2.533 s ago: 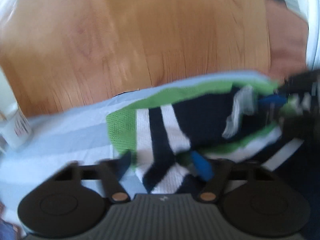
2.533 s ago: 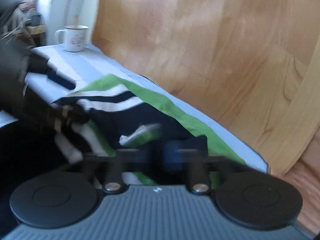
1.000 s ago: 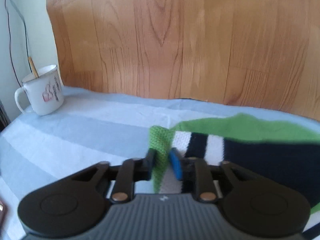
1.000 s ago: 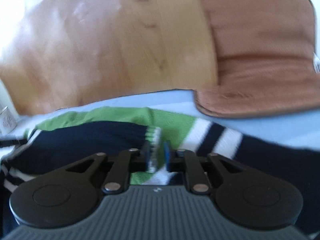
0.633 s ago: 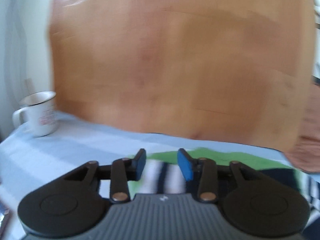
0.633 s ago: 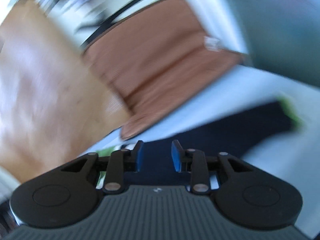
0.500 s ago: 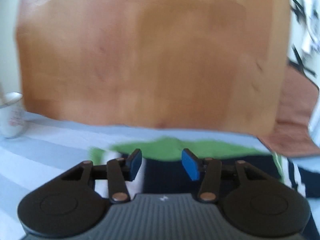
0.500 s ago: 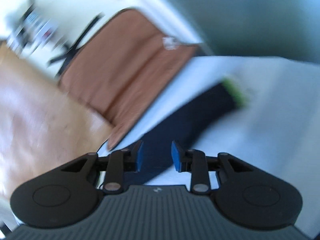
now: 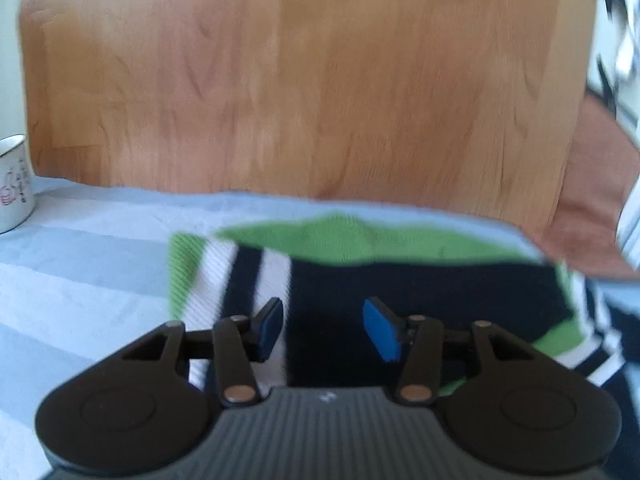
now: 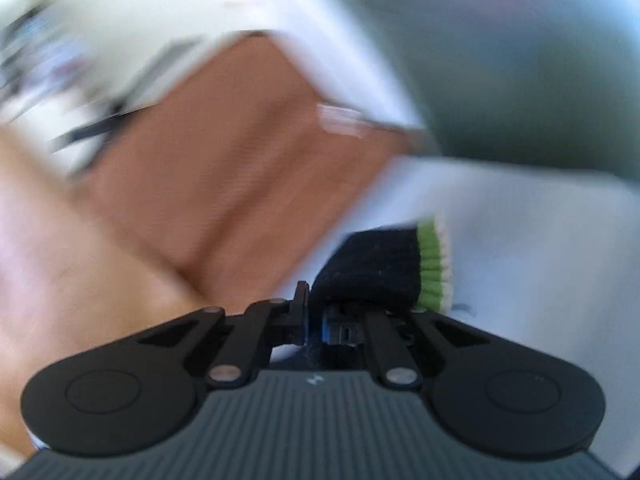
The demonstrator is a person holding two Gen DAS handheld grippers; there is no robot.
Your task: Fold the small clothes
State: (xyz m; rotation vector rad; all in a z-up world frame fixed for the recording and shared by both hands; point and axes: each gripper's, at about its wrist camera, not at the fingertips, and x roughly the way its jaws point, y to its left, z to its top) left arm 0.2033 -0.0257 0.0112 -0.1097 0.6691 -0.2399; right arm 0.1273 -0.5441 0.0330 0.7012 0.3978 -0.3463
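Note:
A small knitted sweater (image 9: 420, 280), navy with green and white stripes, lies on a light blue striped cloth (image 9: 80, 264). My left gripper (image 9: 324, 326) is open and empty, just above the sweater's navy middle. In the right wrist view, my right gripper (image 10: 316, 326) is shut on the sweater's navy sleeve (image 10: 372, 268), whose green and white cuff (image 10: 434, 264) points away from me. The view is blurred.
A white mug (image 9: 14, 184) stands at the far left on the cloth. A wooden panel (image 9: 304, 80) rises behind the table. A brown chair (image 10: 240, 152) stands past the table's right end.
My left gripper let go of the sweater's green edge, opened and shifted right over the garment. My right gripper released the cuff fold, swung right, and has now shut on the navy sleeve.

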